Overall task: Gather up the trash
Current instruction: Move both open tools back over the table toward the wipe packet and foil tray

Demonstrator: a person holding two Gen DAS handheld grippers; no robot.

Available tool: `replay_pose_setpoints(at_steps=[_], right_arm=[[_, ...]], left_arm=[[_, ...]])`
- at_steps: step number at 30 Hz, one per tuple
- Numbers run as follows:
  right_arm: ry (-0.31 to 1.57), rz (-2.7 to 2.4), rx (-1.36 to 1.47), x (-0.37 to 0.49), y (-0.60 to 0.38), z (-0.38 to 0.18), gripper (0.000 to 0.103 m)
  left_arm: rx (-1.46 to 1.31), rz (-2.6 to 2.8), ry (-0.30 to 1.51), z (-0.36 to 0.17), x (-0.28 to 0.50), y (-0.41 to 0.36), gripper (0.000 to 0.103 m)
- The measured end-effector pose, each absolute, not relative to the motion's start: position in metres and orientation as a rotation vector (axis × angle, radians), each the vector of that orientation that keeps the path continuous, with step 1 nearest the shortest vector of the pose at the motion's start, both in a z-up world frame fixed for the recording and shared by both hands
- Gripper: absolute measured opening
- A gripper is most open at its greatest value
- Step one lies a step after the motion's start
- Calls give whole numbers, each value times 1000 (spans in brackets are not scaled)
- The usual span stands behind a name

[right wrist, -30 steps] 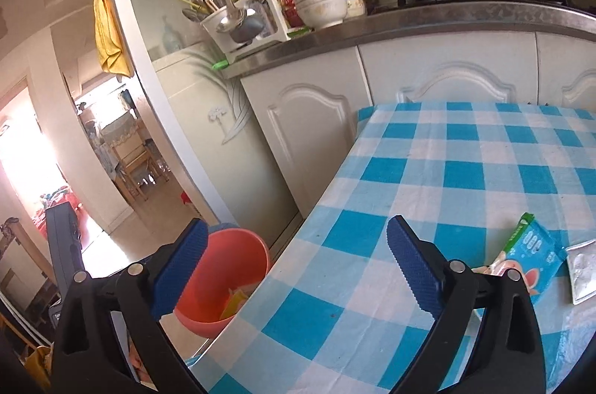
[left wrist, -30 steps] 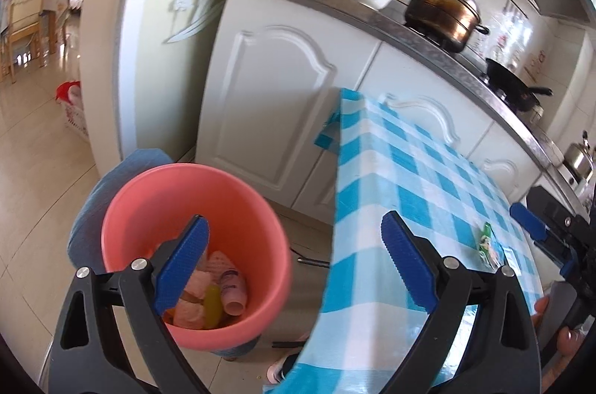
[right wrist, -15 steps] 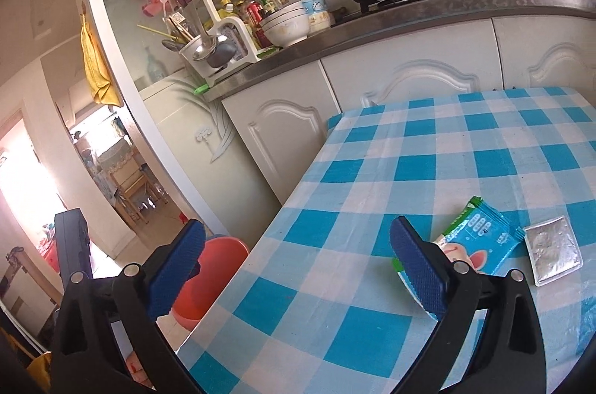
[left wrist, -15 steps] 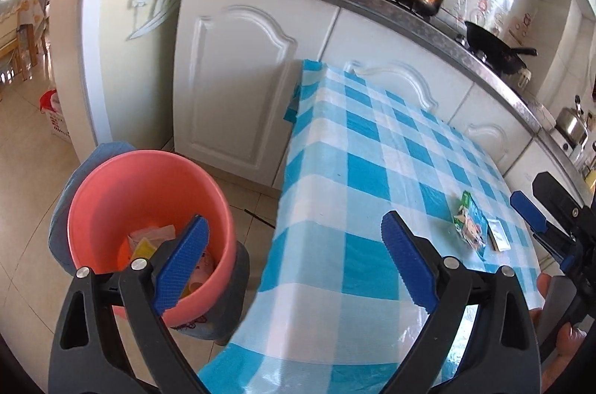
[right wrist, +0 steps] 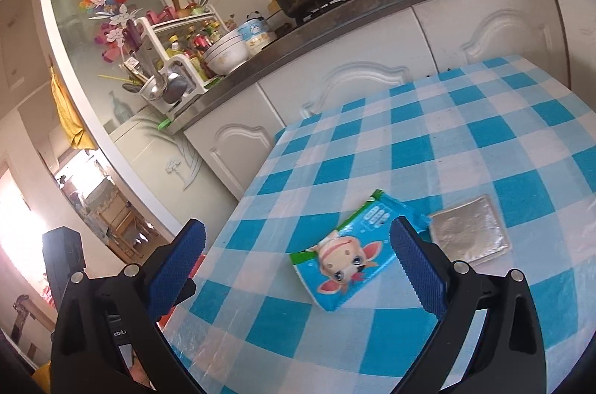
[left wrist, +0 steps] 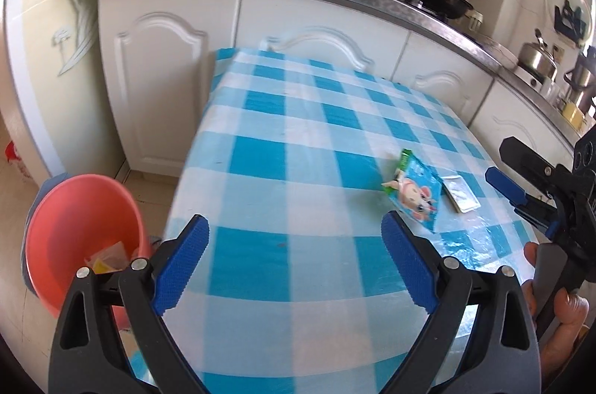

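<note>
The left gripper [left wrist: 294, 263] has two black plastic arms shaped like long triangles with holes cut in them. Each arm ends in a blue pad [left wrist: 408, 267] covered in tiny bumps. Round silver screws [left wrist: 138, 264] sit near the pads — two on each arm. The right gripper [right wrist: 298, 267] looks just the same — black arms, blue bumpy pads, silver screws. A hand [left wrist: 562, 315] wraps its black handle.

Left claw [left wrist: 294, 267] wide apart, empty; right claw [right wrist: 298, 271] likewise
</note>
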State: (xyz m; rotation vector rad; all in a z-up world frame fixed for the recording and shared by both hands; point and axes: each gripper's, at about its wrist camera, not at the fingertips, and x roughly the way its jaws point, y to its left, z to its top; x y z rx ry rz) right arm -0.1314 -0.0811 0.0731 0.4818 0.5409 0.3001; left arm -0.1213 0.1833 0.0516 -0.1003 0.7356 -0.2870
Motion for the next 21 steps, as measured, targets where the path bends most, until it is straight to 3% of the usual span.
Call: replay_pose_setpoints(at_steps=[21], right_arm=[[585,153,541,-138,-187,57,98]], left_arm=[[118,-439,766,56,-119,75,94]])
